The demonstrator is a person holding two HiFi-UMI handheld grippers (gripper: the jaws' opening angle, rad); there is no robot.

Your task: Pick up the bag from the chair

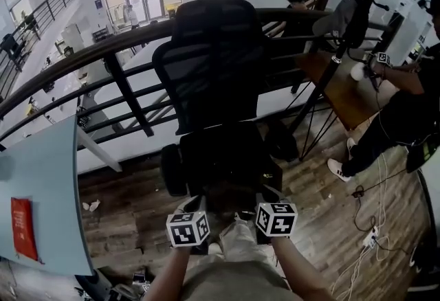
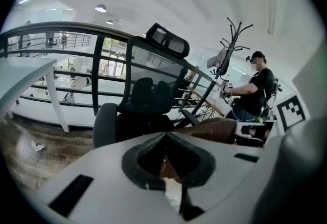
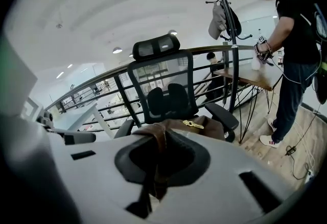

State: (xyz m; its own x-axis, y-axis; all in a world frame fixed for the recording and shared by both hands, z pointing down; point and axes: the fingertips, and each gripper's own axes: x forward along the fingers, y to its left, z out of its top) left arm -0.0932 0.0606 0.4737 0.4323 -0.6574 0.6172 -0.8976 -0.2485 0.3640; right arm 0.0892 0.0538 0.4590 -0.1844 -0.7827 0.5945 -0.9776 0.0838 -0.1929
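Observation:
A dark brown bag (image 1: 230,172) lies on the seat of a black mesh office chair (image 1: 216,66). In the right gripper view the bag (image 3: 207,128) shows a gold clasp (image 3: 193,124). Its brown strap (image 3: 156,138) runs up between the jaws of my right gripper (image 3: 161,141), which is shut on it. In the left gripper view the bag (image 2: 217,128) lies just right of the jaws. My left gripper (image 2: 164,138) is shut, with a brown piece of the bag in its hollow. Both grippers (image 1: 196,209) (image 1: 265,202) sit at the seat's front edge.
A dark railing (image 1: 82,59) runs behind the chair. A black coat rack (image 1: 357,11) and a wooden table (image 1: 344,86) stand at the right, where a person (image 1: 405,114) works. A light blue table (image 1: 41,190) is at my left. Cables (image 1: 368,231) lie on the floor.

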